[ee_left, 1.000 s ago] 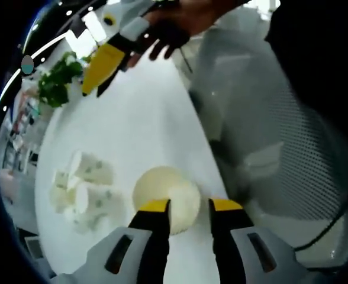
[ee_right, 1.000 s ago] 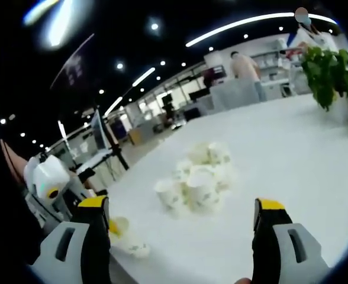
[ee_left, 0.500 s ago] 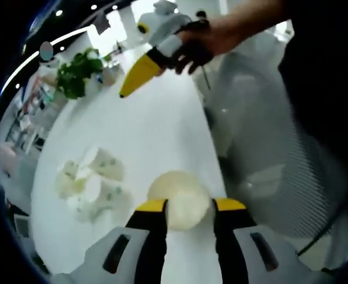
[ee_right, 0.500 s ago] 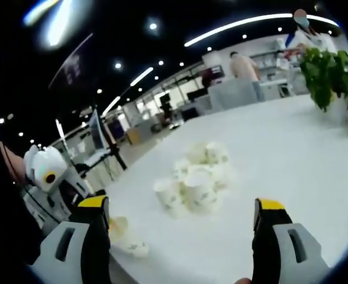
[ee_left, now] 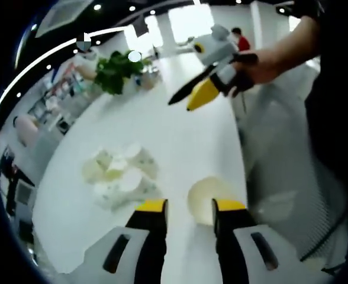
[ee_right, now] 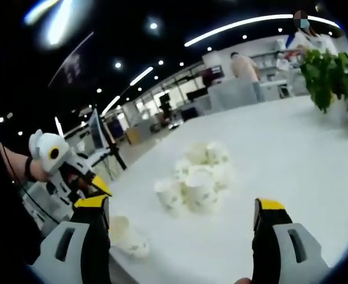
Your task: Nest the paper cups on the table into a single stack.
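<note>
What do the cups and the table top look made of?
The cups look like thin matte paper, white with small green prints, though blur leaves it open. The table looks like smooth white laminate or painted board, with a faint sheen and no grain.

Potted green plant (ee_right: 331,77) at far table edge (ee_left: 180,142); person in red (ee_left: 241,39) beyond; ceiling light strips (ee_right: 245,23) overhead.

Several paper cups (ee_right: 199,177) (count unclear).

Cup cluster (ee_left: 119,176) blurred, count unclear.
</note>
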Demonstrator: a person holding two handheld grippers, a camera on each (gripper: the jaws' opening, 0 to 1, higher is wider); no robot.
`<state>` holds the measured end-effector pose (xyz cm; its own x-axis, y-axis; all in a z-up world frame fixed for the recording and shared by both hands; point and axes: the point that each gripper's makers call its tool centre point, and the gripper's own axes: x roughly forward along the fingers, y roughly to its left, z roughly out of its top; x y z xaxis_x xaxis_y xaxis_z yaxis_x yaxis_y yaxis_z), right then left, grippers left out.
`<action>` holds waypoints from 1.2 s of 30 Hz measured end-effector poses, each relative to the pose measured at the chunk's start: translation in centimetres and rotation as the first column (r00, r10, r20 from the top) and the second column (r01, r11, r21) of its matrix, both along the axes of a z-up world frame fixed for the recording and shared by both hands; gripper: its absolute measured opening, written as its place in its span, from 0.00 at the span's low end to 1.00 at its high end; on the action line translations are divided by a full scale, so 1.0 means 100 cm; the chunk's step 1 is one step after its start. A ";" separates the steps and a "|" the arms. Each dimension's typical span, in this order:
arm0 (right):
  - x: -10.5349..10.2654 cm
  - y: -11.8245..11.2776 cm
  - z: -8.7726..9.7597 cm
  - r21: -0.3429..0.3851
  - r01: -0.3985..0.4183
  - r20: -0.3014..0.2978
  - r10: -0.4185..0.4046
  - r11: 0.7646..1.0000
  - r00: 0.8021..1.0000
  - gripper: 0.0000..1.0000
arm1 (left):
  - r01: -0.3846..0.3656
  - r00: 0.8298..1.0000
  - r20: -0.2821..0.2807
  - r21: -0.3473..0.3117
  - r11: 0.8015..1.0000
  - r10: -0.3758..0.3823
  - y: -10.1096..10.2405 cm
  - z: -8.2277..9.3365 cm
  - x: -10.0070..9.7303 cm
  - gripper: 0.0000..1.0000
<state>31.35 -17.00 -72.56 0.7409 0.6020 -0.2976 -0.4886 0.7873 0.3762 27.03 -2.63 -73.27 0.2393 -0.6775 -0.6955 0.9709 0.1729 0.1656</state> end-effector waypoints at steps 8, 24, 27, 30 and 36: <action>-0.002 -0.005 0.002 -0.009 0.010 0.001 -0.010 1.000 1.000 1.00 | -0.144 0.988 -0.071 -0.093 0.985 0.138 0.009 0.004 0.015 0.34; -0.007 -0.004 0.004 -0.015 0.021 0.002 -0.020 1.000 1.000 1.00 | -0.370 0.928 -0.146 -0.241 0.897 0.343 0.045 0.012 0.043 0.49; -0.008 -0.004 0.004 -0.015 0.019 -0.002 -0.020 1.000 1.000 1.00 | -0.389 0.920 -0.157 -0.258 0.884 0.360 0.050 0.013 0.046 0.51; -0.009 -0.002 0.003 -0.018 0.016 -0.005 -0.016 1.000 1.000 1.00 | -0.411 0.911 -0.164 -0.300 0.861 0.378 0.050 0.019 0.049 0.56; -0.013 0.001 0.002 -0.021 0.011 -0.007 -0.011 1.000 1.000 1.00 | -0.437 0.899 -0.136 -0.309 0.845 0.416 0.057 0.020 0.057 0.77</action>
